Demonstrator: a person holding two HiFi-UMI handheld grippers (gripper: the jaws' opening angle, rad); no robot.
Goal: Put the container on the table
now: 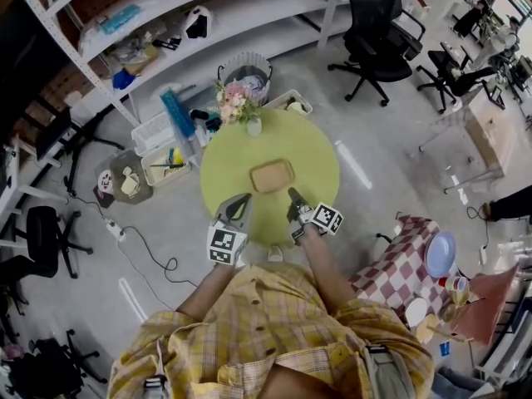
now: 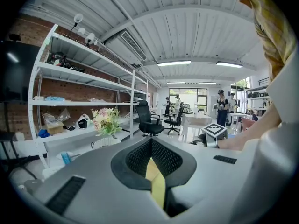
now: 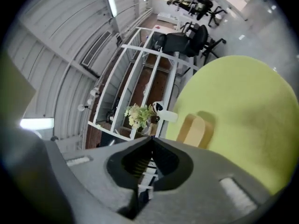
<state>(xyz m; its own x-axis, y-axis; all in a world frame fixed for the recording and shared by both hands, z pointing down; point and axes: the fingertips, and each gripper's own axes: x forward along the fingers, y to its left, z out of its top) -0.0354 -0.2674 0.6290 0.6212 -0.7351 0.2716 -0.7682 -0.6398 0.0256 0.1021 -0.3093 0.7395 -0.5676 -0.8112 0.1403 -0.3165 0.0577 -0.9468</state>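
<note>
As it lies on the table (image 1: pixel 241 152), the container (image 1: pixel 272 175) runs left to right.

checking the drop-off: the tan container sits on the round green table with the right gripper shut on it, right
No. The tan container sits on the round green table, but the right gripper is shut on nothing: the right gripper view shows its jaws together and empty, clear of the container.

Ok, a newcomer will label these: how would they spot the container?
Find the round yellow-green table at the middle of the head view. Near its centre lies the container, a shallow tan tray with rounded corners. Its only neighbour, a vase of flowers at the table's edge, stands tall and colourful; the tray is flat and plain.
</note>
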